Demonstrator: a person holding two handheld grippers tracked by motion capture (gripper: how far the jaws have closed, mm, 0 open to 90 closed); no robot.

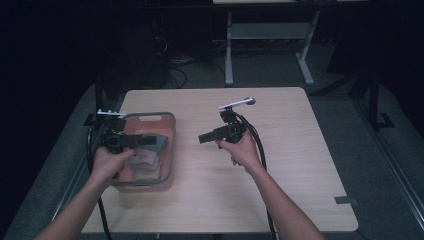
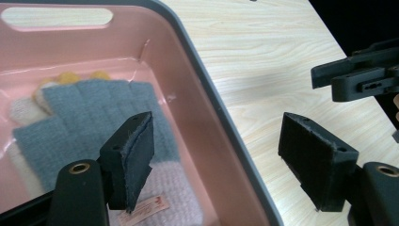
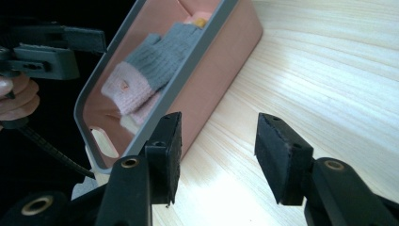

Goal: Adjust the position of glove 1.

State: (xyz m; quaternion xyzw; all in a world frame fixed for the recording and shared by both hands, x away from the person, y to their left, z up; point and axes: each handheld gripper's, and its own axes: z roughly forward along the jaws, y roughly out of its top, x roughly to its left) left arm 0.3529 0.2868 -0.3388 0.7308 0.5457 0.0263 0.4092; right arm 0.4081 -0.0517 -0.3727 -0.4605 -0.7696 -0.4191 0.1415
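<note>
- Step in hand: your left gripper point(image 2: 214, 165) stands over the pink basket point(image 2: 226, 132), fingers spread with nothing between the pads. One finger point(image 2: 134, 157) hangs inside the basket above the glove, the other outside its grey rim, over the table point(image 2: 263, 52). This reads as a release just made, or a grasp not yet begun.
- The grey-and-pink glove point(image 2: 101, 117) lies flat on the basket floor, just beyond and below your inner left finger, apart from the pad. A second, paler piece shows under it.
- Your right gripper point(image 3: 216, 155) is also spread and empty, its fingers point(image 3: 282, 155) over bare tabletop, with the basket's near wall just past its left-hand finger.
- Next move, in my judgement: clear the straddled rim by lifting before any sideways travel.
- Edges: the basket rim sits between your left fingers, and the basket stands close to the table's left edge.
- Open room: wide bare tabletop lies beyond your right fingers, away from the basket.
</note>
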